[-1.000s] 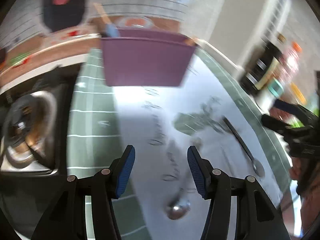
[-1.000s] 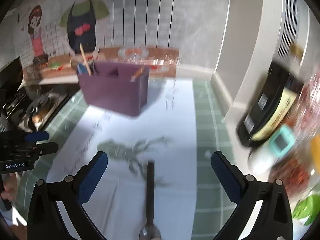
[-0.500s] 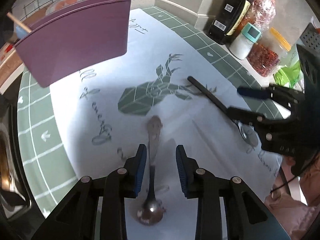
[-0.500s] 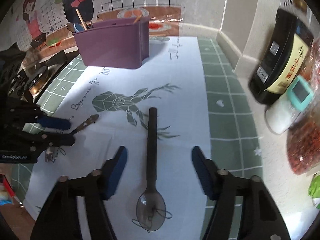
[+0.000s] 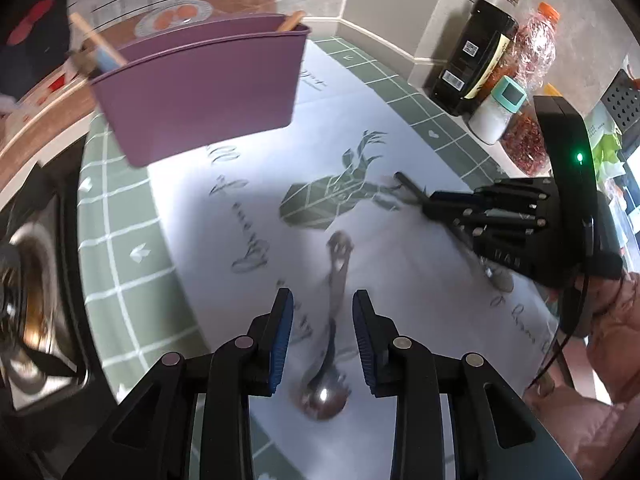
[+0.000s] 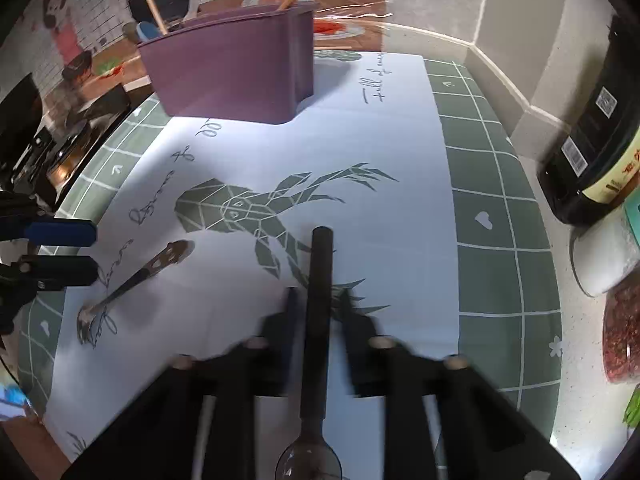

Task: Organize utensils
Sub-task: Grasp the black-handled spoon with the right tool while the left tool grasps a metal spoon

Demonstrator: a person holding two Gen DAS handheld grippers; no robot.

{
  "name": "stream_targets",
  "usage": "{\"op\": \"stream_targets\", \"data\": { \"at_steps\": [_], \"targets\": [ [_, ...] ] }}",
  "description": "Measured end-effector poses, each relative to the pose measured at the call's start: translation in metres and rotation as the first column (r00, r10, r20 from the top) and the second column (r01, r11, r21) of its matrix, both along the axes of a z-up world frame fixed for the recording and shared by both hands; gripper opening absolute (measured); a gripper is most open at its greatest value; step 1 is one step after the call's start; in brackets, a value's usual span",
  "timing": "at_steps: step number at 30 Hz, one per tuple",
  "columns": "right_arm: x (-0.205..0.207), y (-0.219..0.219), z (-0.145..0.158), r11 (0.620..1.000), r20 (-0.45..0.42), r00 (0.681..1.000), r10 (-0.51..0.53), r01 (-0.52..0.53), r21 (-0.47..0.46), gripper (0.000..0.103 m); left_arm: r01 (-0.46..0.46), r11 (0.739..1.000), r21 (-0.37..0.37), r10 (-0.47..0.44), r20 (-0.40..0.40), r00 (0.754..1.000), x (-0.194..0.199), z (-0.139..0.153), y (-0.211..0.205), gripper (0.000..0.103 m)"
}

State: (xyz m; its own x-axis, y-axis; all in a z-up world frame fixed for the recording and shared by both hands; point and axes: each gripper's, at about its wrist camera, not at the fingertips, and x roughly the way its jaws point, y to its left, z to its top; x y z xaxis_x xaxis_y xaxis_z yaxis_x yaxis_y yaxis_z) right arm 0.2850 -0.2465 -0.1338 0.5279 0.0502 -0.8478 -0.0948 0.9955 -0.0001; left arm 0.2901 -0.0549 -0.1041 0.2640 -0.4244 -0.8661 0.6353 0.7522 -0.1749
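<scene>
1. Blue-padded fingers of the left claw (image 5: 323, 330) were held apart and pointed low over the white mat (image 5: 400, 120), straddling the handle of the metal spoon (image 5: 332, 320) without visible contact.
2. That spoon was seen lying flat on the mat, bowl nearest the left claw, handle end reaching toward the deer print (image 5: 340, 192).
3. The right claw (image 6: 318, 334) was set low along the black-handled spoon (image 6: 318, 300), its fingers drawn in close on either side of the handle; because of motion blur, it cannot be told whether the handle was actually gripped.
4. The black-handled spoon was seen flat on the mat, its clear bowl toward the right claw, beside the metal spoon (image 6: 132, 280) but well apart from it.
5. The purple utensil holder (image 6: 236, 68) was seen standing at the far end of the mat on the worktop (image 6: 500, 240), sticks rising from it.
6. Only the left view showed the right claw (image 5: 448, 204) from outside; only the right view showed the holder's side wall.
</scene>
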Motion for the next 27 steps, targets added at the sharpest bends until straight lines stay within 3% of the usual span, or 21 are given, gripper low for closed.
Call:
{"op": "stream_targets", "data": {
  "at_steps": [2, 7, 11, 15, 22, 27],
  "targets": [
    [-0.004, 0.003, 0.003, 0.999, 0.006, 1.0, -0.005, 0.005, -0.033, 0.011, -0.014, 1.0, -0.013, 0.014, -0.001, 1.0, -0.009, -0.002, 0.008, 0.032],
    [-0.021, -0.001, 0.021, 1.0, 0.045, 0.999, -0.022, 0.022, -0.001, 0.011, -0.063, 0.995, -0.079, 0.065, 0.016, 0.998, -0.038, -0.008, 0.026, 0.033],
    [-0.029, -0.004, 0.033, 0.998, 0.055, 0.998, -0.043, 0.04, 0.045, 0.011, -0.083, 0.997, -0.007, 0.083, 0.102, 0.991, -0.059, -0.021, 0.024, 0.033],
    [-0.035, -0.004, 0.044, 0.996, 0.068, 0.996, -0.059, 0.054, 0.076, 0.011, -0.112, 0.993, 0.023, 0.109, 0.084, 0.99, -0.06, -0.033, 0.022, 0.033],
    [-0.041, 0.006, 0.052, 0.998, 0.086, 0.995, -0.041, 0.036, 0.058, 0.011, -0.12, 0.991, 0.057, 0.111, 0.14, 0.984, -0.06, -0.037, 0.01, 0.033],
    [-0.043, 0.008, 0.056, 0.999, 0.099, 0.994, -0.04, 0.037, 0.04, 0.011, -0.166, 0.984, 0.06, 0.155, 0.157, 0.975, -0.048, -0.031, 0.027, 0.03]
  ]
}}
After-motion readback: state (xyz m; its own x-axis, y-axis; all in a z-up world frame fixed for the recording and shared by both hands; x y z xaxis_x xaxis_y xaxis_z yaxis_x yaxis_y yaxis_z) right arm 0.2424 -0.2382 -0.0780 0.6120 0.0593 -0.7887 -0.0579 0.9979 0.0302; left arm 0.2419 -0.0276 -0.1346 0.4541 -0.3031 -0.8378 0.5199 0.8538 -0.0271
